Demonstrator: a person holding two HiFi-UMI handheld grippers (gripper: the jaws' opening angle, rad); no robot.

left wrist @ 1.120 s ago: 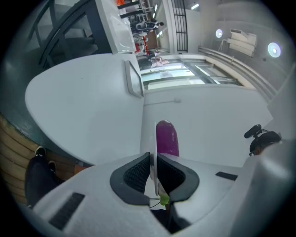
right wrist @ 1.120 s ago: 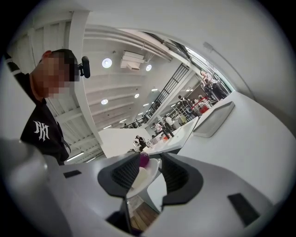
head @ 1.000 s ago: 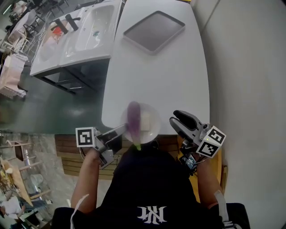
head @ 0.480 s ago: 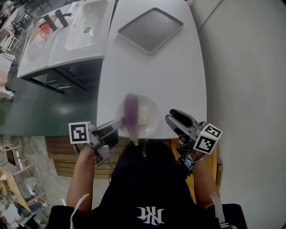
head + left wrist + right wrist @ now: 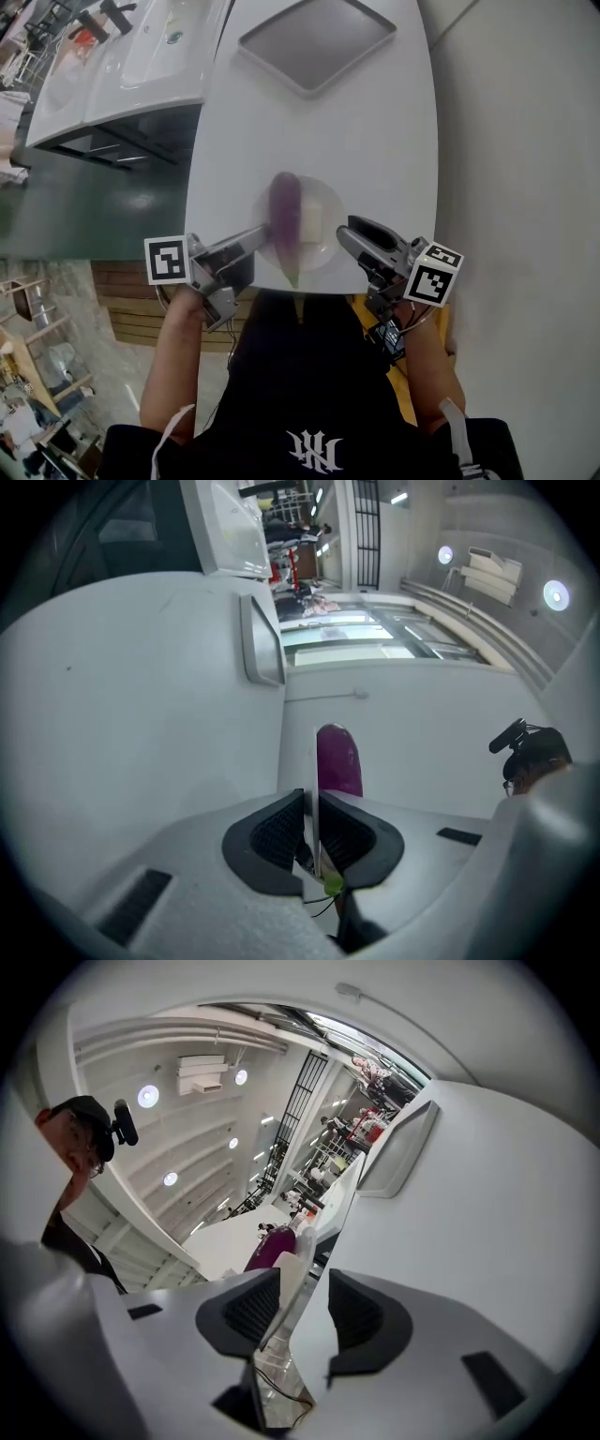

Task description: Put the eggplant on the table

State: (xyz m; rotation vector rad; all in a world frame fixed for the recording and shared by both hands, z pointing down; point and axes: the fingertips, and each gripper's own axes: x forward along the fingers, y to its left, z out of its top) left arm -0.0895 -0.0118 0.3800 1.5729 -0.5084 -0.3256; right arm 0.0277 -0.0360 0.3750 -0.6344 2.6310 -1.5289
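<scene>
Left gripper (image 5: 255,244), head view: clenched on the left rim of a plate (image 5: 328,199) by the near edge of the white tabletop (image 5: 375,131). Right gripper (image 5: 349,234) just beside the right rim, jaws just opened wide. Eggplant (image 5: 285,211) lengthwise on the plate beside a pale block (image 5: 312,222), green stem toward the near edge. Grey tray (image 5: 317,37) at the far end, well apart.

Left gripper view: jaws pinched on the thin rim, purple eggplant (image 5: 338,759) straight beyond.

Right gripper view: jaws spread, plate rim passing between them unsqueezed, eggplant (image 5: 270,1247) past the tips.

By the look of it, the approach only, eggplant not yet picked. Next, likely: steady the plate with the left, bring the right across the eggplant's middle, close gently, lift clear, lay on bare tabletop
</scene>
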